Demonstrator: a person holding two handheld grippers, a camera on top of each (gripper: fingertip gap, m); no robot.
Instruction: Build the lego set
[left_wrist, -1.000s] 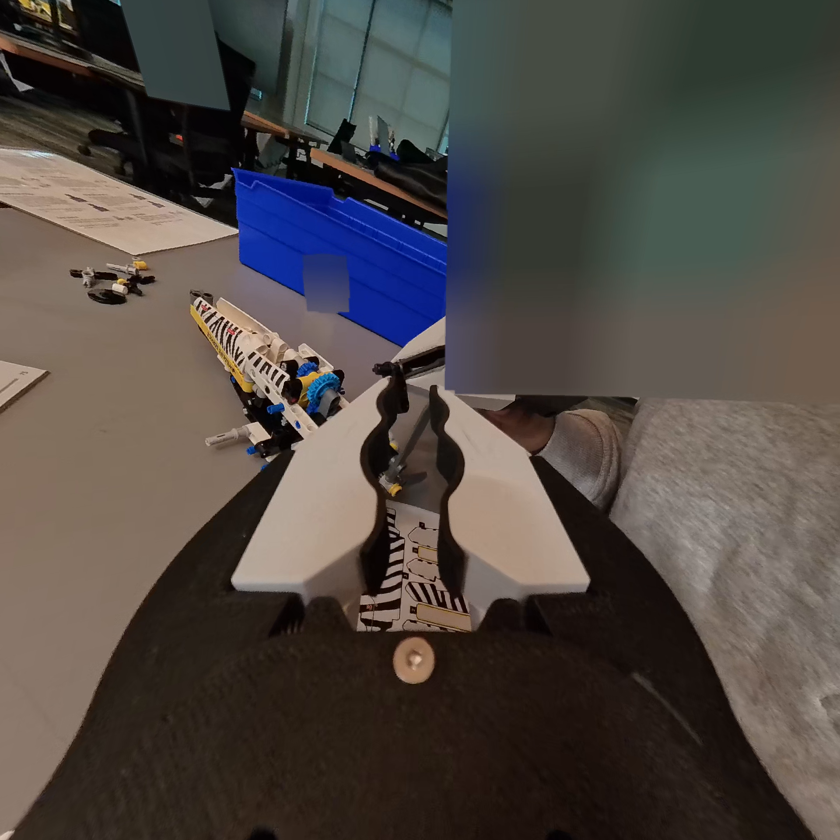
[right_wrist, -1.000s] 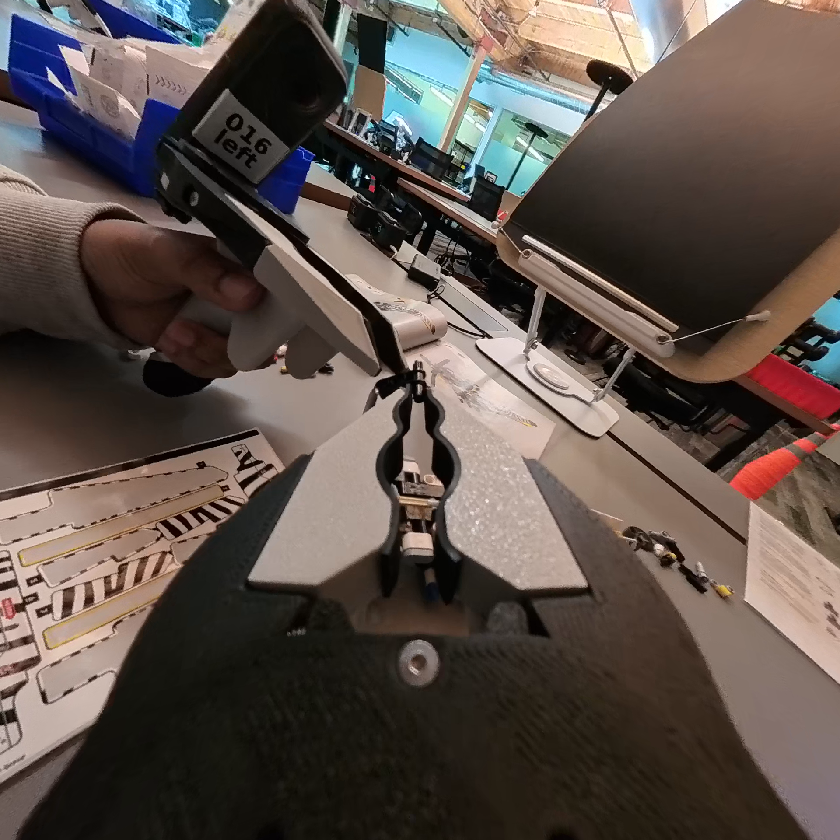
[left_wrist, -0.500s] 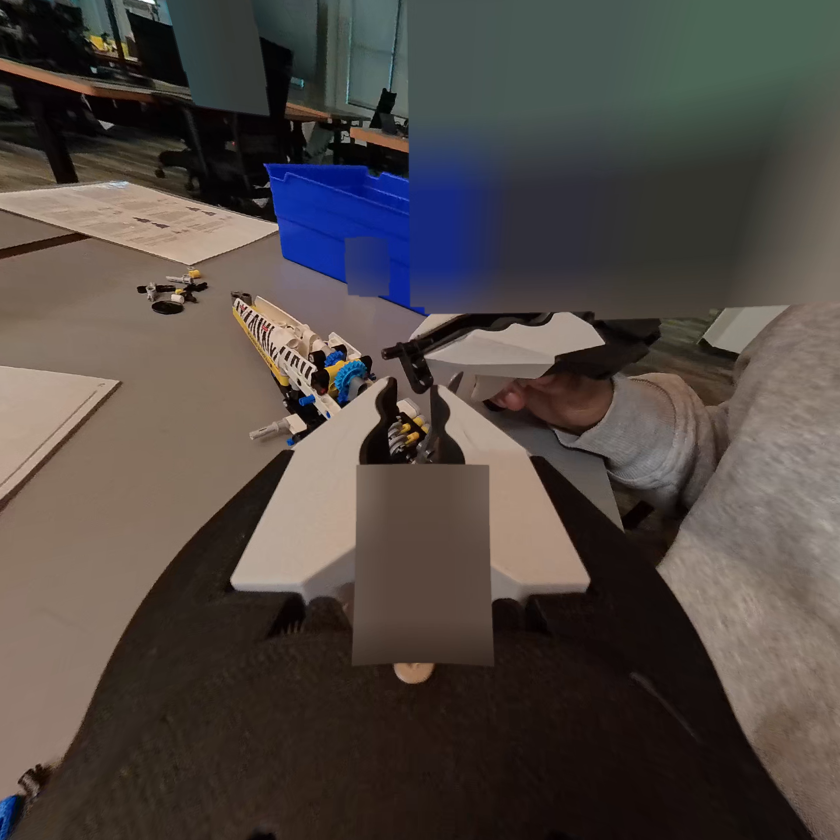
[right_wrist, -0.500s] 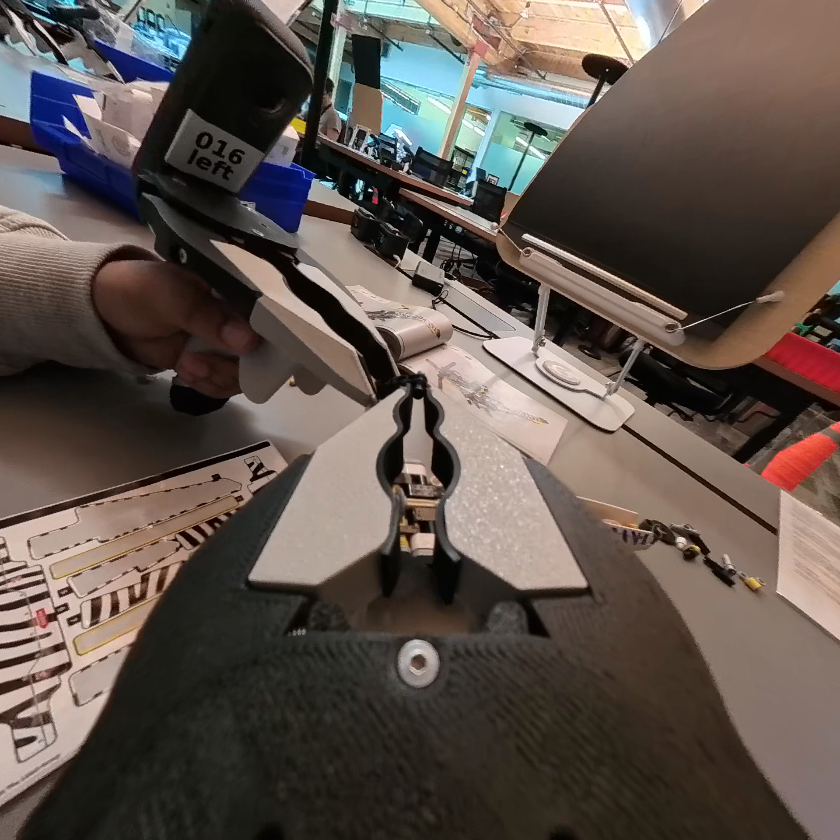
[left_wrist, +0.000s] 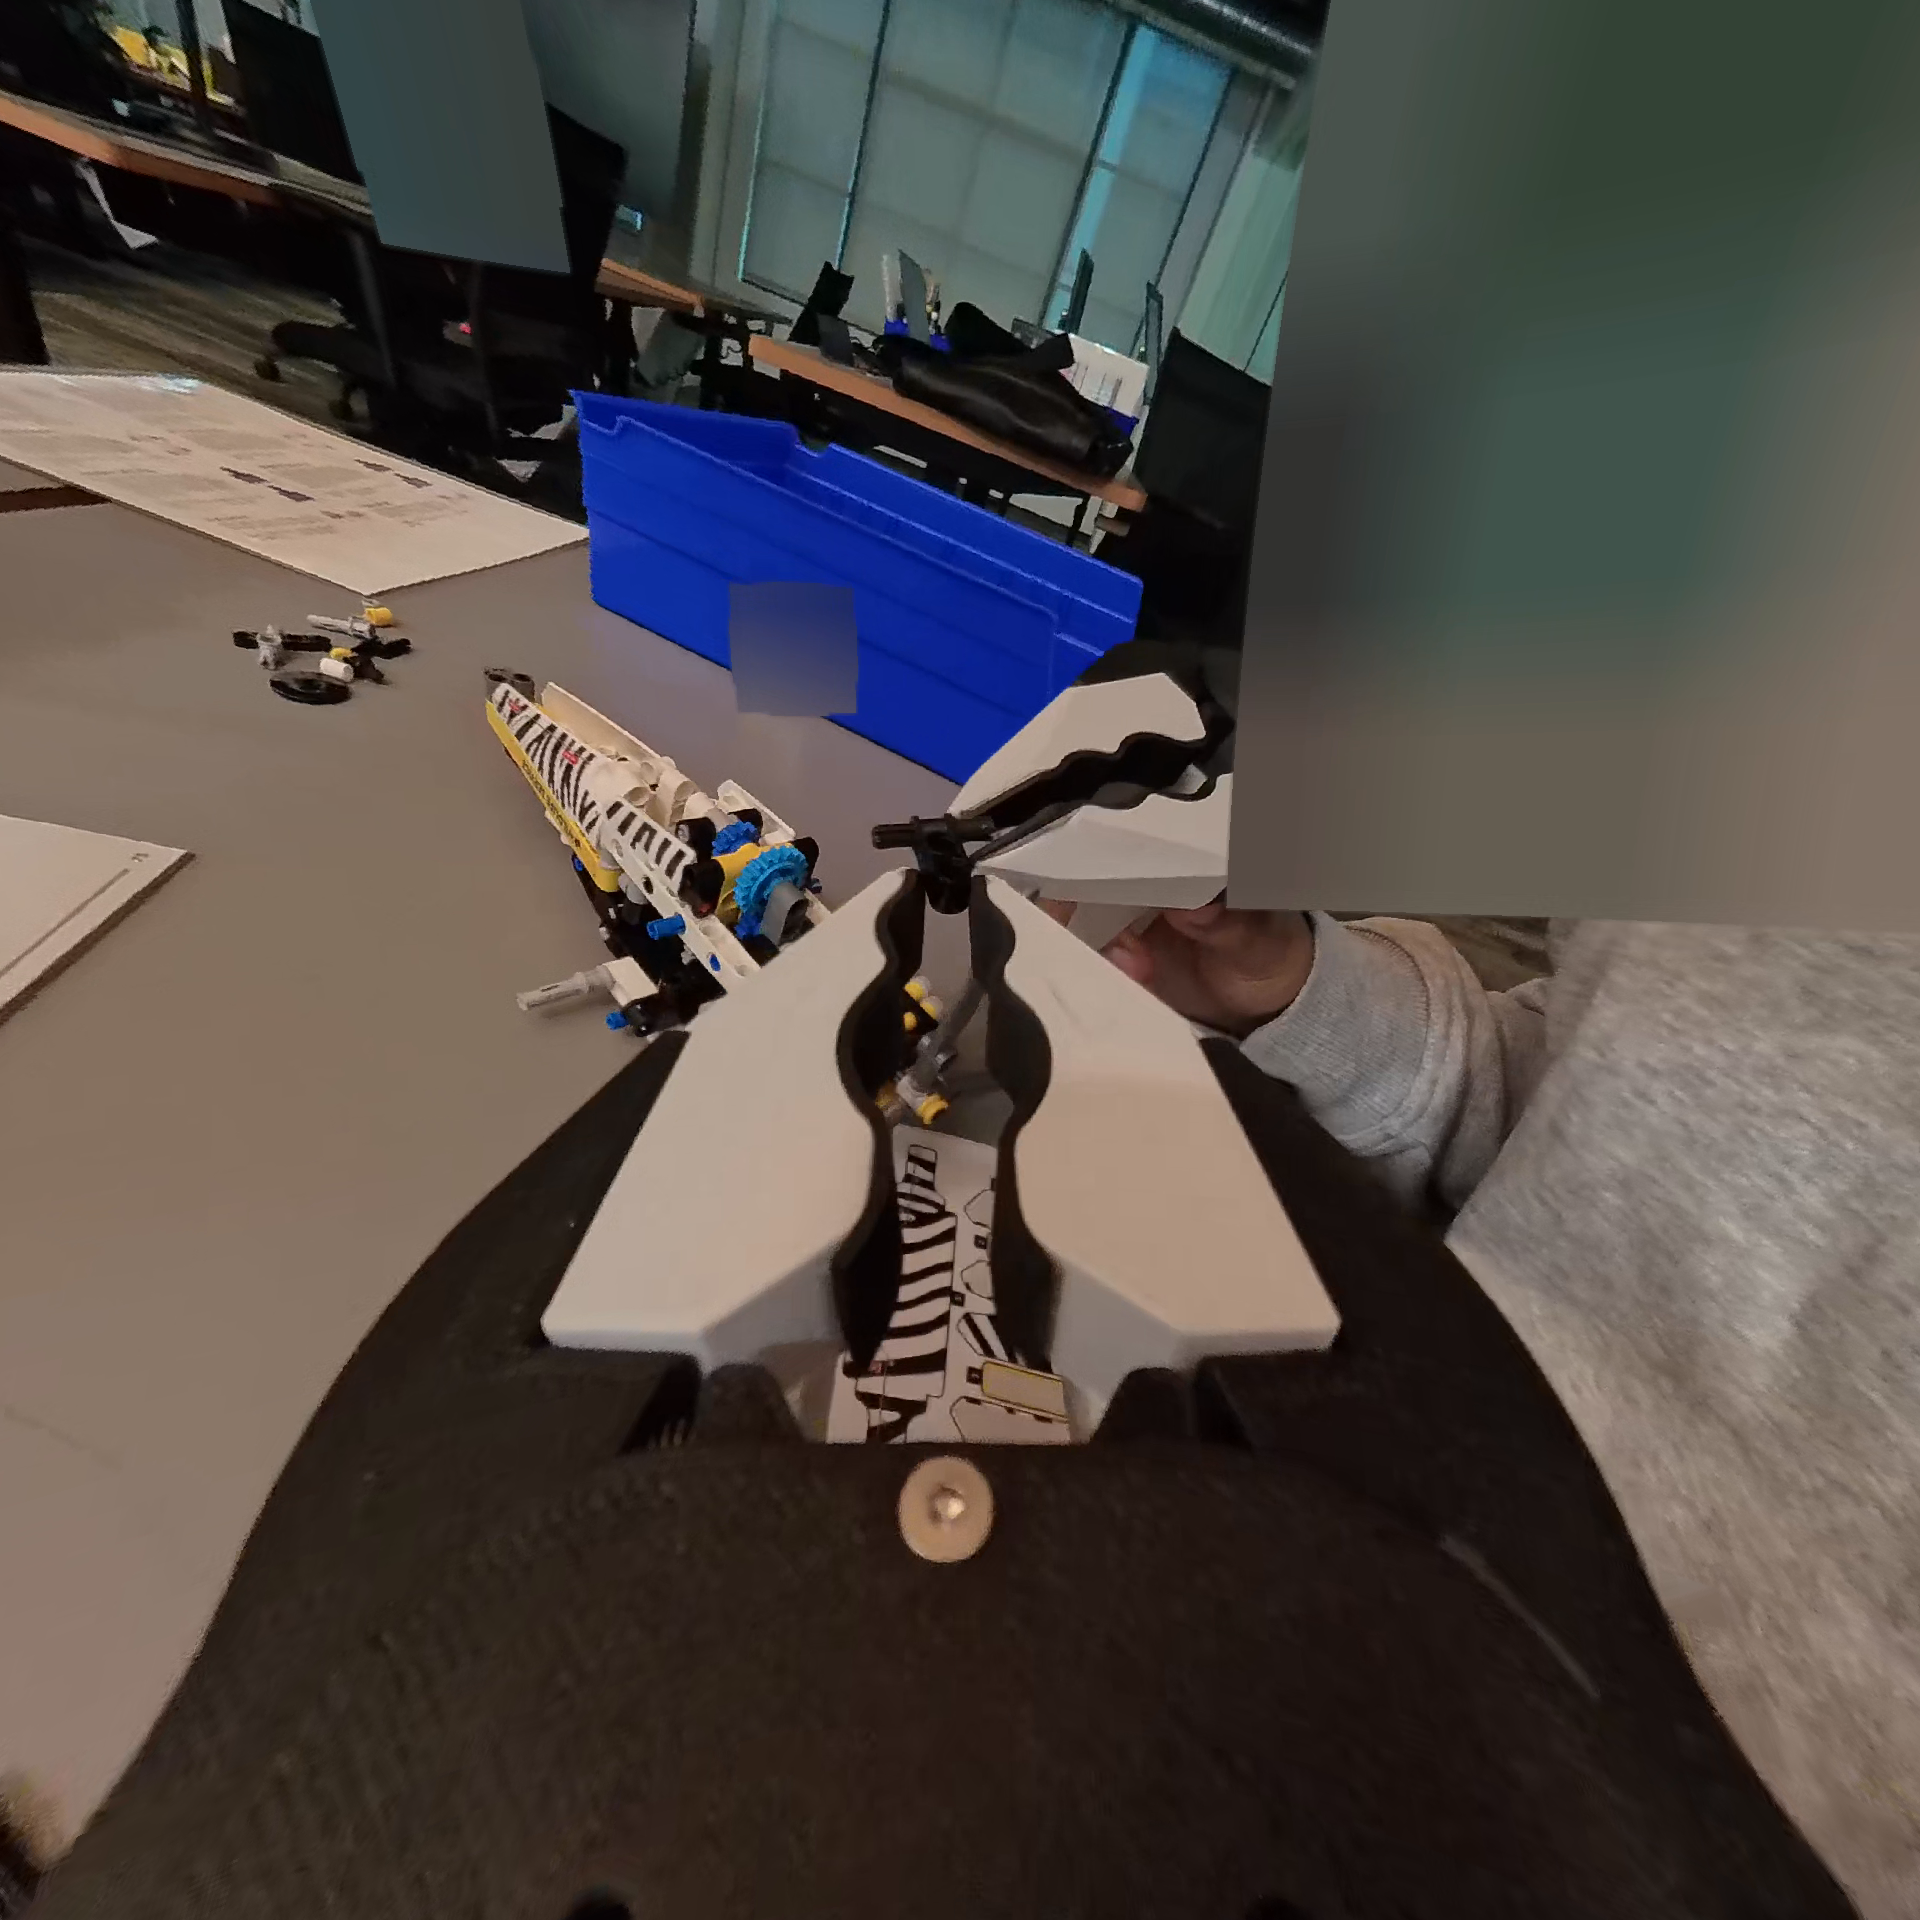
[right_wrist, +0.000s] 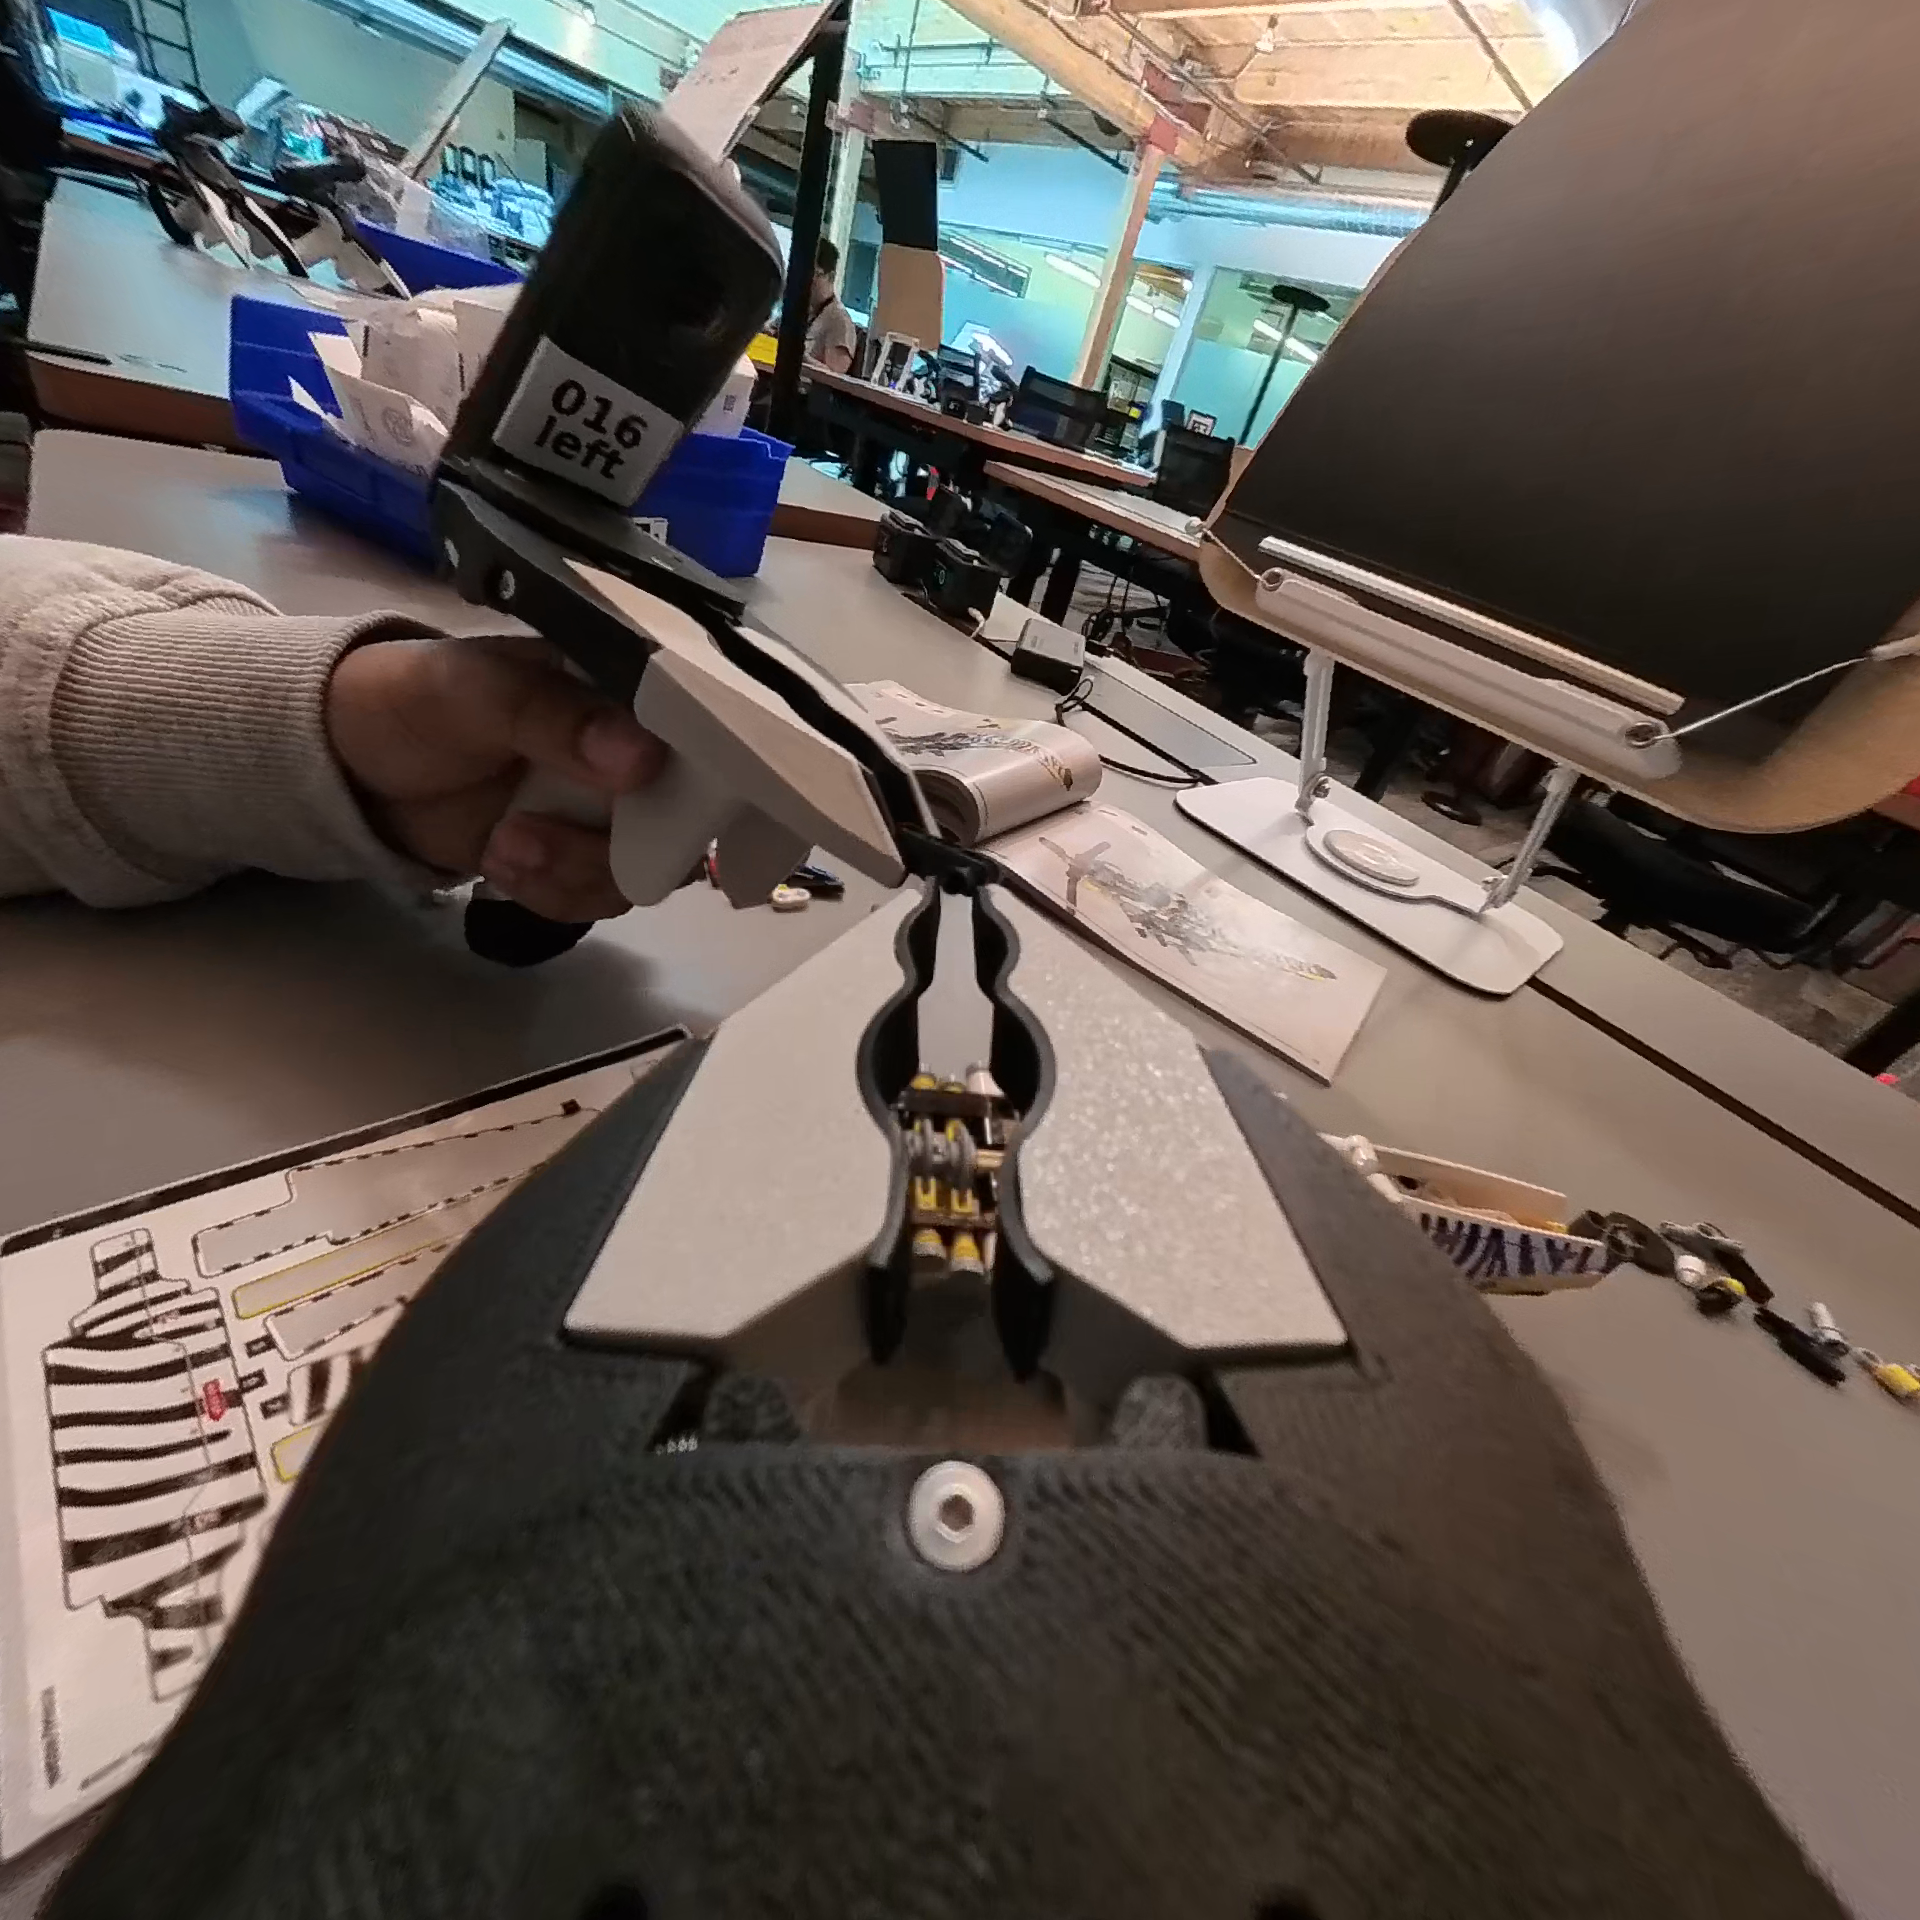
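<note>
Left wrist view shows the left gripper (left_wrist: 943, 896) and right gripper (left_wrist: 914, 833) both clenched on a small black plastic pin piece (left_wrist: 935, 847), tips meeting above the smooth grey worktop (left_wrist: 260, 1039). A long zebra-striped lego model (left_wrist: 644, 831) lies mid-worktop, near a glossy blue bin (left_wrist: 883, 582) at the far edge.

Two wrist cams, pointed at each other over the same tabletop

Left wrist view sits low behind the left gripper (left_wrist: 943, 896), looking across the grey table (left_wrist: 260, 1039) toward a blue bin (left_wrist: 831, 540), with the right gripper (left_wrist: 935, 831) close ahead. Right wrist view looks along the right gripper (right_wrist: 954, 902) the opposite way, toward a monitor stand (right_wrist: 1371, 883). Both catch the tips meeting, the sticker sheet (right_wrist: 156, 1351) and the part-built model (left_wrist: 644, 831).
</note>
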